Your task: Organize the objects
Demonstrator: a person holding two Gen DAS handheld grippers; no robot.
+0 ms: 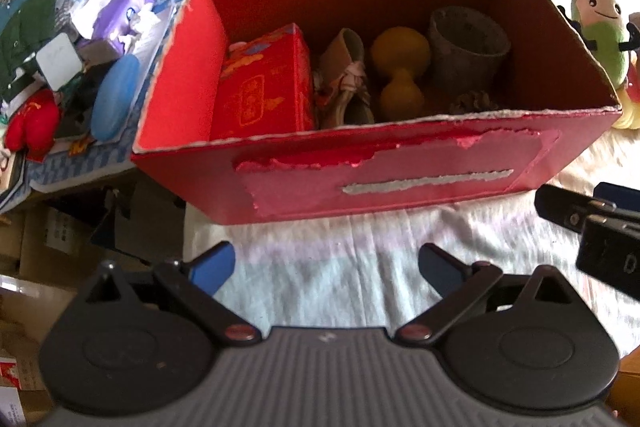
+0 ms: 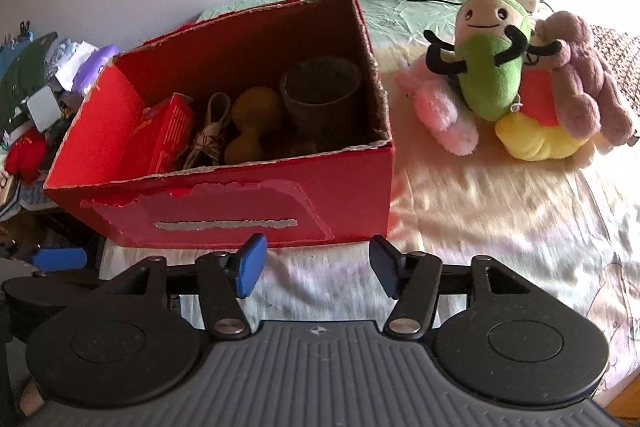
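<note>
**Here, an open red box with four things lined up inside**

Here the red cardboard box (image 1: 384,179) sits open-topped on the pale bedsheet (image 1: 360,259), near the sheet's left edge. Inside, from left to right, stand a red printed carton (image 1: 264,87) leaning against the left wall, a beige shoe with laces (image 1: 348,83), a yellow gourd-shaped toy (image 1: 400,75) and a grey pot (image 1: 466,51) in the far right corner. A small brownish thing, perhaps a pine cone (image 1: 474,103), lies in front of the pot; the view is too dim to be sure.

Well to the right of the box, toward the sheet's far right corner, a heap of plush toys rests: a green smiling plush (image 2: 490,67) on top, a pink plush (image 2: 444,111), a yellow plush (image 2: 536,139) and a mauve plush (image 2: 588,83).

The left gripper (image 1: 326,267) hangs before the box's front wall, jaws spread wide, holding nothing. The right gripper (image 2: 318,267) is likewise parted and empty, near the box's front right corner.
</note>
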